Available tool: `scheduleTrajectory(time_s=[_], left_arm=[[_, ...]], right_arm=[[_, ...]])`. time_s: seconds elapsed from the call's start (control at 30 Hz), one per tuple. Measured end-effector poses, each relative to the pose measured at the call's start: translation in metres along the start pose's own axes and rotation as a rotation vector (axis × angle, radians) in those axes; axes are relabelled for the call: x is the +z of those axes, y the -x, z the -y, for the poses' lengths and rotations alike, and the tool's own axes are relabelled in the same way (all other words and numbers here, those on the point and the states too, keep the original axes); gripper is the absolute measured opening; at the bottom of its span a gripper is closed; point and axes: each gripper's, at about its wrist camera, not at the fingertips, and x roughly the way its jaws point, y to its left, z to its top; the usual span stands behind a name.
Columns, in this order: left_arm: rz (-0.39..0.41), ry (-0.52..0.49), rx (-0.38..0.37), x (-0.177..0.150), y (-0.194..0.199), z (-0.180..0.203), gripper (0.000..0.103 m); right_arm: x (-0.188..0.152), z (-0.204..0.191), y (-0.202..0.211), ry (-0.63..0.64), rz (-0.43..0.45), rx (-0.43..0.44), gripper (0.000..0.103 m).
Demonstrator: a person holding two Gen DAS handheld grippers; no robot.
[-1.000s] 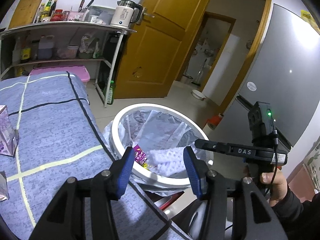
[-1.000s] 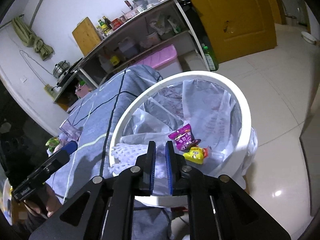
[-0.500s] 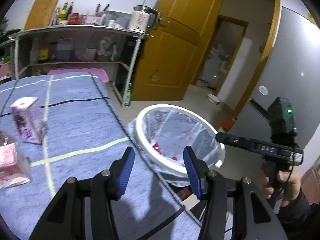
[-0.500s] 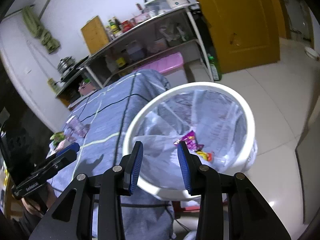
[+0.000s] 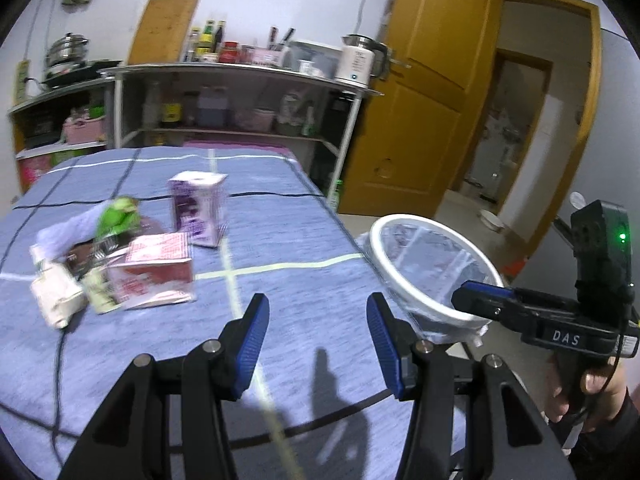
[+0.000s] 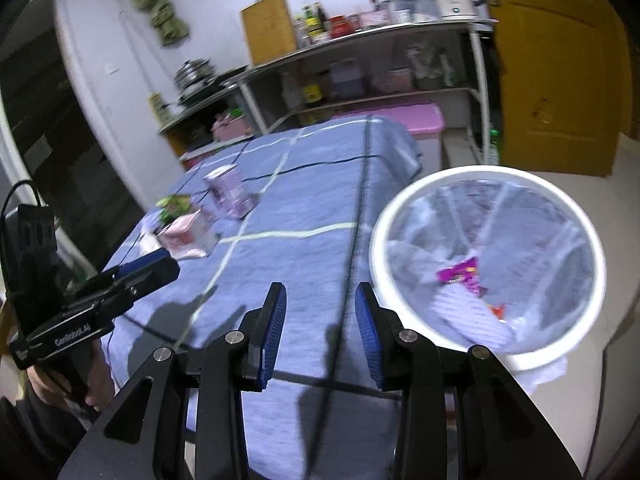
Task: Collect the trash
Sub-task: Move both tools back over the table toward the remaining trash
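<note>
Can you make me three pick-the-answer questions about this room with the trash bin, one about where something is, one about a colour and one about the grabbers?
1. Where is the trash bin?
A. on the table
B. on the floor beside the table
C. on the shelf

2. What colour is the standing carton?
A. purple
B. yellow
C. black

3. How is the right gripper?
A. shut on a carton
B. shut on a wrapper
C. open and holding nothing

Answers:
1 B, its white rim sits past the blue table edge.
2 A, purple print on its sides.
3 C, only tablecloth shows between its blue pads.
</note>
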Motion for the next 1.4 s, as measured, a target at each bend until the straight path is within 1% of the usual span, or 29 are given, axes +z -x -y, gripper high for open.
scheduleTrajectory(time_s=[0.27, 0.3, 0.37, 0.57, 0.7, 0.77, 0.93, 1.1, 1.2, 1.4], left_arm=[[0.011, 0.067, 0.099, -0.011, 0.018, -0.037, 0.053], [0.013, 0.076, 0.111, -0.011, 0.019, -0.042, 0.053], [0.02, 0.095, 0.14, -0.012, 0.022, -0.053, 0.053], [0.036, 0.148, 0.216, -0.014, 0.032, -0.085, 0.053], [0.035, 0.187, 0.259, -0.017, 0.035, -0.107, 0.055], [0.035, 0.204, 0.279, -0.018, 0.036, -0.116, 0.057], [0.027, 0.256, 0.329, -0.018, 0.033, -0.142, 0.057], [0.013, 0.294, 0.362, -0.015, 0.026, -0.163, 0.057], [0.004, 0.33, 0.375, -0.012, 0.019, -0.175, 0.06], [-0.022, 0.405, 0.369, -0.007, 0.001, -0.193, 0.064]], right_arm=[[-0.003, -0.04, -0.024, 0.086, -0.036, 0.058, 0.038], [-0.002, -0.044, -0.027, 0.093, -0.038, 0.064, 0.039], [-0.001, -0.049, -0.033, 0.102, -0.044, 0.073, 0.047], [0.004, -0.068, -0.049, 0.144, -0.064, 0.105, 0.049], [0.008, -0.079, -0.062, 0.178, -0.077, 0.123, 0.05], [0.012, -0.086, -0.069, 0.2, -0.08, 0.135, 0.054], [0.021, -0.1, -0.089, 0.255, -0.089, 0.159, 0.057], [0.032, -0.117, -0.115, 0.34, -0.095, 0.183, 0.059], [0.039, -0.125, -0.13, 0.388, -0.099, 0.206, 0.06], [0.051, -0.135, -0.157, 0.479, -0.106, 0.242, 0.062]])
